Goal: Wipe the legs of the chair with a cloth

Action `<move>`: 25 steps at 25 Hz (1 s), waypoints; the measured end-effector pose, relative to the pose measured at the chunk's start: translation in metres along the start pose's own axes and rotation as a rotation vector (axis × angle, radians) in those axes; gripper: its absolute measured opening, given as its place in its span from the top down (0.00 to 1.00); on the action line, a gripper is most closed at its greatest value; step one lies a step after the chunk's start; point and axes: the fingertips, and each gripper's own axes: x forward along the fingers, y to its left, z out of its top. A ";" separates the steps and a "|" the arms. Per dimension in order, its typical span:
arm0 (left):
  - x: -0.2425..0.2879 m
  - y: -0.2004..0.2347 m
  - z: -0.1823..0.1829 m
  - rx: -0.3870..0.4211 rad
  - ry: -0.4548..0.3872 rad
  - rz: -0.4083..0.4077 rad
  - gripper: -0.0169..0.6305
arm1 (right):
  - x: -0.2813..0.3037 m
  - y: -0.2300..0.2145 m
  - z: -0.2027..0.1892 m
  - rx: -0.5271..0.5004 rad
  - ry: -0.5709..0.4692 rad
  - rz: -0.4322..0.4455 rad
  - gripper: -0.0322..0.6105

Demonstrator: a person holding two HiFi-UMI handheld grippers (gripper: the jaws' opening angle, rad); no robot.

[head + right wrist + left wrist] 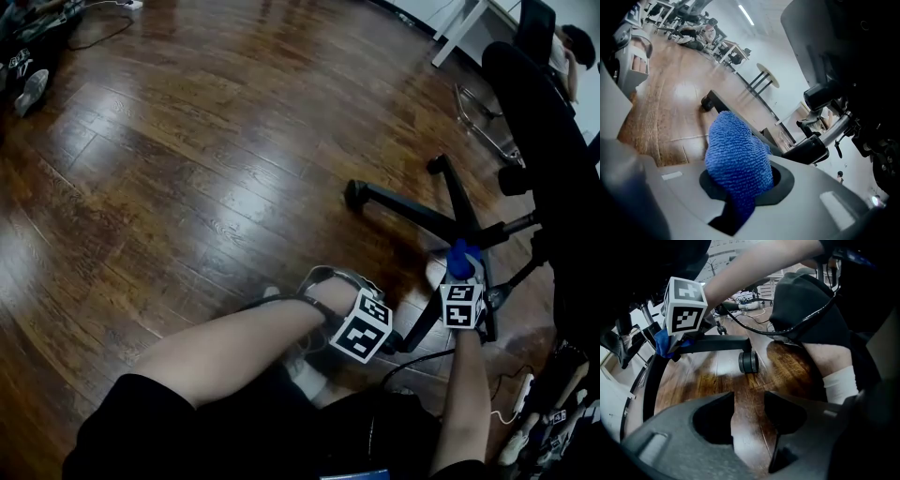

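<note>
The black office chair's star base [441, 220] lies at the right of the head view, legs spread over the wood floor. My right gripper [461, 267] is shut on a blue cloth [460, 257] that presses on the near leg close to the hub. Its own view shows the cloth [738, 159] bunched between the jaws [740, 187], with a leg and caster [708, 100] beyond. My left gripper [362, 326] hangs by the person's knee, open with nothing between its jaws [749, 413]. Ahead of it are a chair leg [717, 343], a caster [748, 362] and the cloth [663, 343].
The person's bare leg [234, 352] and white sock [840, 383] lie close to the left gripper. A power strip and cables [518, 398] sit at the lower right. A chrome chair frame [483, 117], a white desk and a person are at the upper right.
</note>
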 end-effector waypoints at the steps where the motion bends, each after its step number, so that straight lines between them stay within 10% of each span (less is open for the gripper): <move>1: -0.001 0.001 -0.001 -0.004 0.001 0.002 0.65 | -0.002 0.001 0.001 0.023 -0.009 0.004 0.85; 16: -0.016 -0.011 0.002 0.048 0.083 0.037 0.65 | -0.119 0.144 -0.021 -0.083 -0.045 0.316 0.85; 25: -0.016 -0.012 0.000 0.042 0.072 0.026 0.65 | -0.096 0.121 -0.020 -0.105 -0.042 0.272 0.85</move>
